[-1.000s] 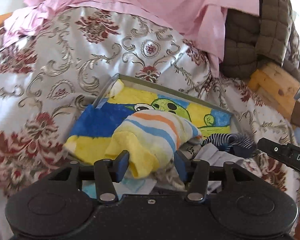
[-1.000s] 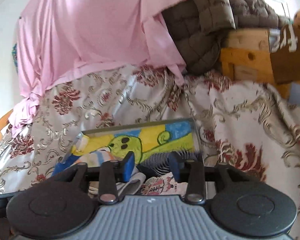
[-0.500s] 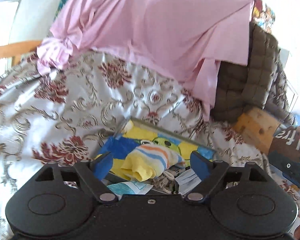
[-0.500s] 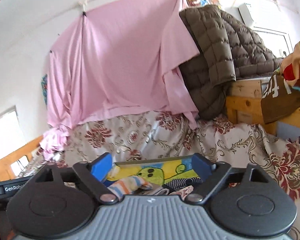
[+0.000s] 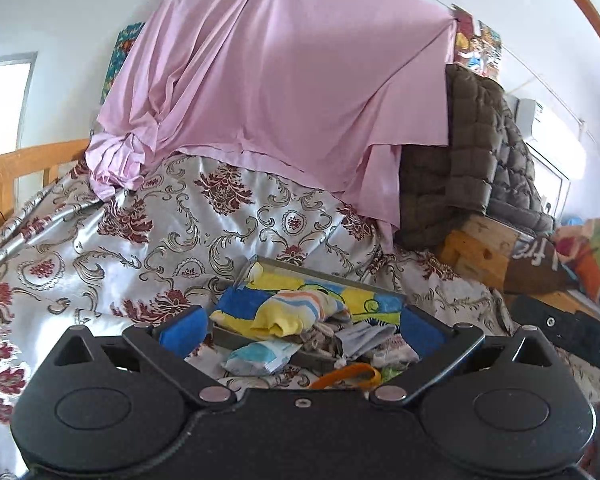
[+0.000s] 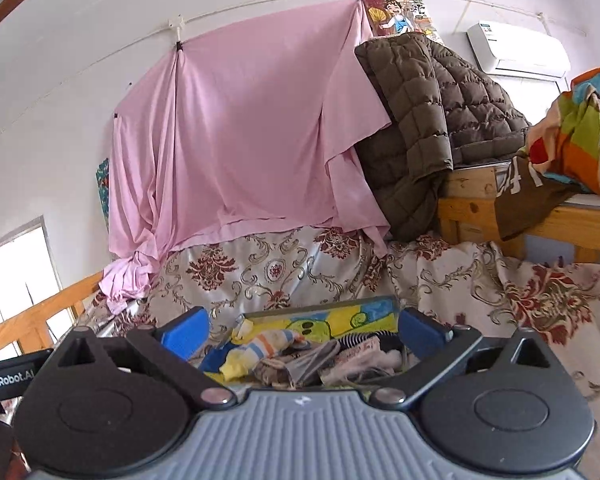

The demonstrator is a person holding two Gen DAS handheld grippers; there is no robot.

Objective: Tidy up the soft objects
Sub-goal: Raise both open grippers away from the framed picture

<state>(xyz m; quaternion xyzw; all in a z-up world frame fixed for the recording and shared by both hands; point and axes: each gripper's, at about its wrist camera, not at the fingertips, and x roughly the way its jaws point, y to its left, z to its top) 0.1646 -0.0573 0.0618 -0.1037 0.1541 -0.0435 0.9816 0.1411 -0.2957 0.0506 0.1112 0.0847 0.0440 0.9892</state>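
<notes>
A shallow grey tray (image 5: 340, 276) lined with a yellow and blue cartoon cloth lies on the flowered bedspread. A yellow striped sock (image 5: 296, 312) lies on top of several small socks and cloths in it. The tray (image 6: 320, 307) and the sock (image 6: 260, 346) also show in the right wrist view. My left gripper (image 5: 300, 330) is open and empty, held back above the tray's near edge. My right gripper (image 6: 304, 330) is open and empty, also back from the tray. A light blue packet (image 5: 260, 356) and an orange ring (image 5: 350, 374) lie in front of the tray.
A flowered bedspread (image 5: 180, 232) covers the bed. A pink sheet (image 5: 280, 92) hangs on the wall behind. A brown quilted jacket (image 6: 432, 120) lies over a wooden shelf (image 6: 480, 208) at the right, with colourful cloth (image 6: 572, 128) on it. A wooden rail (image 5: 20, 168) runs at the left.
My left gripper let go of the yellow striped sock, which now lies in the tray. Both grippers opened wide and pulled up and back from the tray.
</notes>
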